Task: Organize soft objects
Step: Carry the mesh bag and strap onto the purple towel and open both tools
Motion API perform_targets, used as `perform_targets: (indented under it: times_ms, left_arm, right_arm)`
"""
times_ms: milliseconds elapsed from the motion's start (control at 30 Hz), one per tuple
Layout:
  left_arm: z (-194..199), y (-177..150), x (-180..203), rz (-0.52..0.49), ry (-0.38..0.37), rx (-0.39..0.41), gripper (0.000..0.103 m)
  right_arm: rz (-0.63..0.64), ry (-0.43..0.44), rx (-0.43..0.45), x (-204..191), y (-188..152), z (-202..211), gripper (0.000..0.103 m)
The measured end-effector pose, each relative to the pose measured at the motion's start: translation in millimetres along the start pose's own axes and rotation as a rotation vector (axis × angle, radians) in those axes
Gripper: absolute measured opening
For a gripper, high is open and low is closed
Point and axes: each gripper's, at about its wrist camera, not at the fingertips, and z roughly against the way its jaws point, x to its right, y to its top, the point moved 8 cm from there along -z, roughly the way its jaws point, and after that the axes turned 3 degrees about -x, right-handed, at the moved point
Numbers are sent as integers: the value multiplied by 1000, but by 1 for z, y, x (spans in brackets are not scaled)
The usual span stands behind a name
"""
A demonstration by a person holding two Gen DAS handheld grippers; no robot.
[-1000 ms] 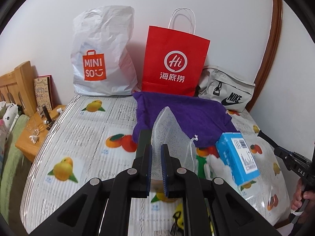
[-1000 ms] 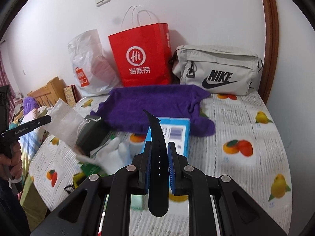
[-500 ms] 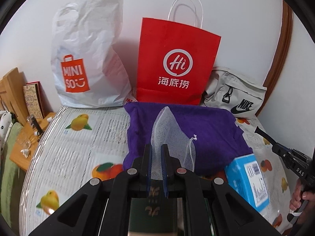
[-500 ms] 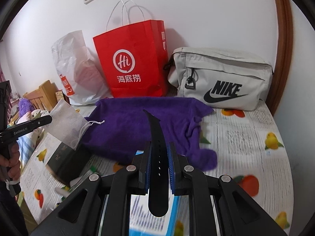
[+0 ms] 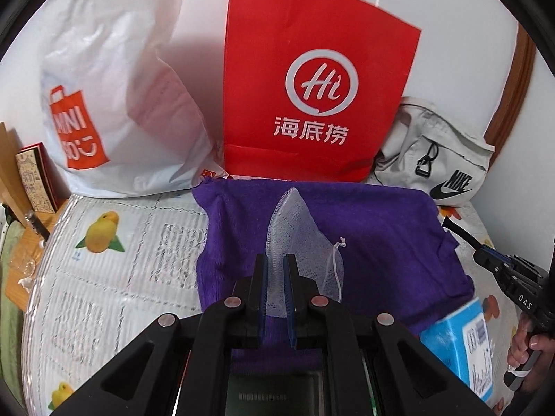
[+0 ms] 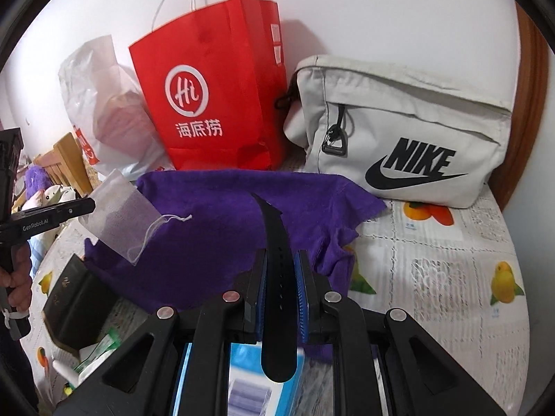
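Two soft things are already lifted off the bed, one in each tool. The left gripper has its jaws pressed together on a white mesh pouch, whose drawstring dangles over the purple cloth. The right gripper pinches a black strap that curves up out of the jaws and also hangs down below them.

Both hang above the purple cloth, which lies spread and rumpled on the fruit-print bed cover, not yet folded or bagged. Behind it, against the wall, stand a white plastic bag, a red paper bag and a grey pouch bag; which one is meant for the pouch and the strap I cannot tell.

So the picking up looks done, while the putting away is still to come. A blue box, a dark box and some small packets also sit on the bed cover, so the sorting seems only partway through.
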Motion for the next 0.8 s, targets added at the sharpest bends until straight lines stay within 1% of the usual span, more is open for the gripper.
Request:
perform_targets:
  times_ms: [167,267,300,467,600,633,700,733,767,800]
  left_arm:
    - [-23,8,-3,-8,19,-28,9]
    - [-35,11,-5,-2,26,-51,9]
    - [-40,13,-5,-1,27,-60,9]
    - [-51,14,-8,13,26,-85,10]
    - [-56,12,-10,19,35,-99,13]
    - [-55,12,-11,21,40,-101,15]
    - [-54,13,-12,24,42,-102,26]
    - [-53,13,-12,26,45,-100,34]
    - [-50,13,-13,26,52,-94,42]
    - [-47,14,-15,26,62,-93,48]
  right_arm:
    - [18,4,-46,2,2,-23,15]
    - [8,26,-67,4,0,-32,15]
    - [10,21,-72,5,-1,-34,15]
    - [6,10,-105,9,-2,-48,15]
    - [1,14,-129,10,-4,-55,16]
    - [0,19,-133,9,-5,-56,16]
    - [8,26,-142,7,-6,-58,18]
    - [14,24,-138,6,-6,-58,20]
    - [20,22,-133,4,-5,-57,31]
    - [24,19,-127,3,-5,-55,44]
